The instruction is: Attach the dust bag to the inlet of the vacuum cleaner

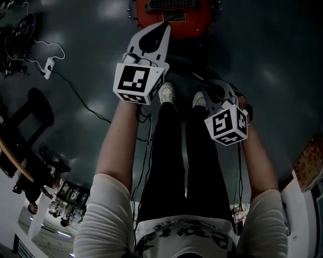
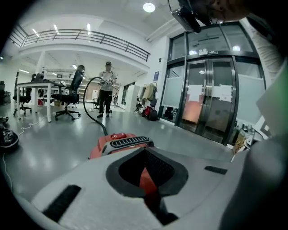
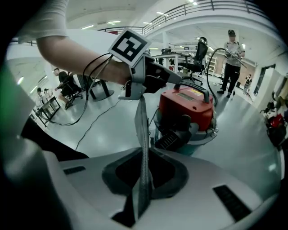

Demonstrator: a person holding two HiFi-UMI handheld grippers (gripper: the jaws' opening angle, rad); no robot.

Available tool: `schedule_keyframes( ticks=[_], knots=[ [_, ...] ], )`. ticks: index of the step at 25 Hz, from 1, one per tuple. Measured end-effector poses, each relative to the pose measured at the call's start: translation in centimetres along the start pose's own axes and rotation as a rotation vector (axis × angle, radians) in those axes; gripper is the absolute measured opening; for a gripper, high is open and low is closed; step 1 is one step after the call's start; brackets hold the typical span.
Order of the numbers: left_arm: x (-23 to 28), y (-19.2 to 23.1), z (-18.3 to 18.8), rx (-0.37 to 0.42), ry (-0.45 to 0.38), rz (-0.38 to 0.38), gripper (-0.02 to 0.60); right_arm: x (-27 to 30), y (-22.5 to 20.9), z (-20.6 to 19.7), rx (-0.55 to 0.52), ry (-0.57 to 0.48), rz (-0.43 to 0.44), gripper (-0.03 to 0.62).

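Note:
The red vacuum cleaner (image 1: 174, 15) stands on the floor just beyond my shoes; it also shows in the left gripper view (image 2: 118, 143) and the right gripper view (image 3: 186, 107). My right gripper (image 3: 144, 155) is shut on the dust bag (image 3: 141, 128), a thin grey sheet seen edge-on that rises from its jaws. In the head view the right gripper (image 1: 208, 90) points steeply down and the bag cannot be made out. My left gripper (image 1: 165, 26) hovers over the vacuum's near edge, jaws together and empty (image 2: 145, 155). It hangs above the bag's top end (image 3: 177, 81).
A black hose (image 2: 89, 105) runs from the vacuum to a person (image 2: 106, 87) standing farther back. Office chairs and a desk (image 2: 42, 87) stand at the left, glass doors (image 2: 207, 103) at the right. A cable and power strip (image 1: 48, 68) lie on the floor at the left.

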State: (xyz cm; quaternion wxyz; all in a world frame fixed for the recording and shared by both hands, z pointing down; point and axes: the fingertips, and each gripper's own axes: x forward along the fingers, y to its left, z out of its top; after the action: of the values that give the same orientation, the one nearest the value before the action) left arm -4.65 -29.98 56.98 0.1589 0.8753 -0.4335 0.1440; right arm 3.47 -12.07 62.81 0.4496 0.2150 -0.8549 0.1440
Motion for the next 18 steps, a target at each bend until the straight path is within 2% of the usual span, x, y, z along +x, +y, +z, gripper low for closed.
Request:
schedule_keyframes(
  ticks=[3,6,8,12,18],
  knots=[
    [0.6,0.4,-1.5,0.000,0.013,-0.016,0.003,1.4,0.0,-0.8,-0.047,0.009,-0.016,0.026],
    [0.7,0.2,-2.3,0.065,0.020,-0.013,0.003,2.5,0.0,-1.6,-0.073,0.026,-0.020,0.026],
    [0.8,0.2,-2.3,0.078,0.011,-0.013,0.003,2.8,-0.2,-1.8,-0.087,0.029,-0.018,0.026],
    [1.6,-0.2,-2.1,0.053,0.024,-0.057,0.003,3.0,-0.9,-1.8,-0.084,0.017,-0.023,0.026],
    [1.8,0.6,-2.6,-0.028,0.088,-0.045,0.003,2.9,-1.5,-1.8,-0.102,0.016,-0.022,0.026]
  ],
)
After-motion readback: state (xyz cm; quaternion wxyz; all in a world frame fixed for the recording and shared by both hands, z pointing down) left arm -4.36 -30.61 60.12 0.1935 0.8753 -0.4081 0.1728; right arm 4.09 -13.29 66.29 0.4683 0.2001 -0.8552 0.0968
